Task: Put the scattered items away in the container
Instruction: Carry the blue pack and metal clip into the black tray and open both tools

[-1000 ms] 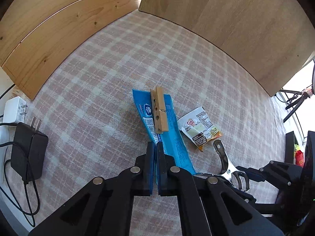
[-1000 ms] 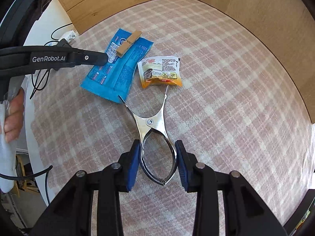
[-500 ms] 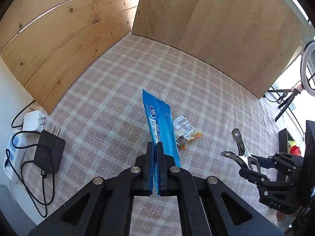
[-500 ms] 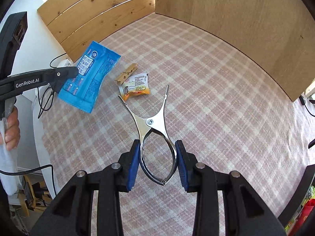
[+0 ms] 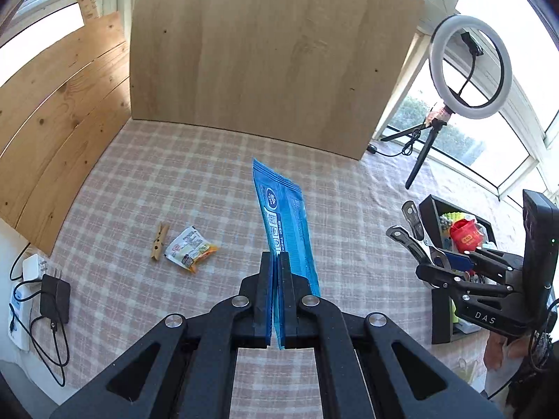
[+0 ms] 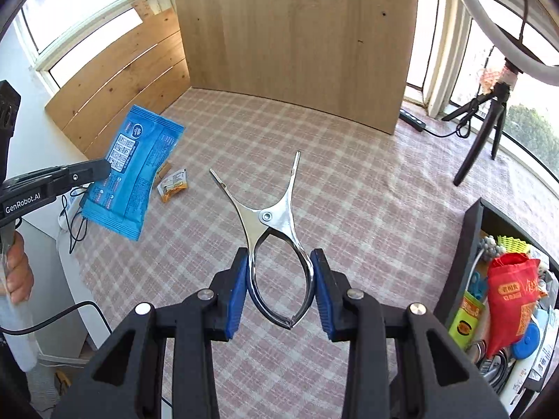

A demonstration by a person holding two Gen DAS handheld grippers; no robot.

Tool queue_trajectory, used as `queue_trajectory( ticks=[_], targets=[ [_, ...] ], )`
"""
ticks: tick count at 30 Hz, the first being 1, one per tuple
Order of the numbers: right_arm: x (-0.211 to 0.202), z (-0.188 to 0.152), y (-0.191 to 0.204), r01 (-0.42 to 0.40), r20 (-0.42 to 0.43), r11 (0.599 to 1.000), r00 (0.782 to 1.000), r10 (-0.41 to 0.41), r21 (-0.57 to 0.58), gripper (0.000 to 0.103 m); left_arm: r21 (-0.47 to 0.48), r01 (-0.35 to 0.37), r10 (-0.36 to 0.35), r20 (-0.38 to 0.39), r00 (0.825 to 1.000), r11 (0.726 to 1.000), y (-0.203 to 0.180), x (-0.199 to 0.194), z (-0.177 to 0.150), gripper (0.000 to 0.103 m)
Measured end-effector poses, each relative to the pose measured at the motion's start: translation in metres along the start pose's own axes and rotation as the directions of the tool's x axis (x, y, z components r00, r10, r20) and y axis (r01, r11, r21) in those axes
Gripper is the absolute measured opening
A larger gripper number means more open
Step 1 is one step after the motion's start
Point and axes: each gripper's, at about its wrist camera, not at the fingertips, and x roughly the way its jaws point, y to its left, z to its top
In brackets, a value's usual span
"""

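My left gripper [image 5: 277,269] is shut on a blue packet [image 5: 284,216] and holds it in the air above the checked cloth; the packet also shows in the right wrist view [image 6: 134,171]. My right gripper [image 6: 279,272] is shut on a steel clip [image 6: 276,223], lifted off the table; the clip also shows in the left wrist view [image 5: 412,234]. A wooden clothespin [image 5: 159,241] and a small snack sachet [image 5: 190,249] lie on the cloth at the left. The black container [image 6: 464,251] with several items stands at the right.
Wooden boards [image 5: 272,56] stand along the back and left of the table. A charger and power strip [image 5: 38,289] sit at the left edge. A ring light on a tripod [image 5: 464,70] stands at the back right. A red bag [image 6: 510,296] lies in the container.
Both grippers rose higher and swung right toward the container, carrying the blue packet and the steel clip. The clothespin, earlier on the packet, now lies on the cloth.
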Motion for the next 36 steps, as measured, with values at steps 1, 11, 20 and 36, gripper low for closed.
queue_trajectory(
  ticks=[1, 11, 20, 36],
  targets=[
    [-0.009, -0.005, -0.014, 0.019, 0.011, 0.999, 1.000, -0.019, 0.027, 0.034, 0.021, 0.024, -0.024, -0.004, 1.000, 0.999, -0.017, 0.004, 0.002, 0.001],
    [-0.089, -0.092, -0.171, 0.246, 0.021, 0.923, 0.964, -0.264, 0.295, 0.034, 0.240, 0.264, -0.244, -0.111, 0.963, 0.934, -0.211, 0.036, -0.003, 0.001],
    [-0.138, -0.123, -0.303, 0.371, -0.026, 0.812, 0.915, -0.403, 0.450, 0.034, 0.344, 0.382, -0.330, -0.203, 0.922, 0.857, -0.350, 0.067, -0.018, 0.002],
    [-0.135, -0.112, -0.378, 0.400, -0.064, 0.784, 0.904, -0.422, 0.475, 0.052, 0.358, 0.339, -0.270, -0.230, 0.935, 0.870, -0.414, 0.106, -0.020, 0.054]
  ],
)
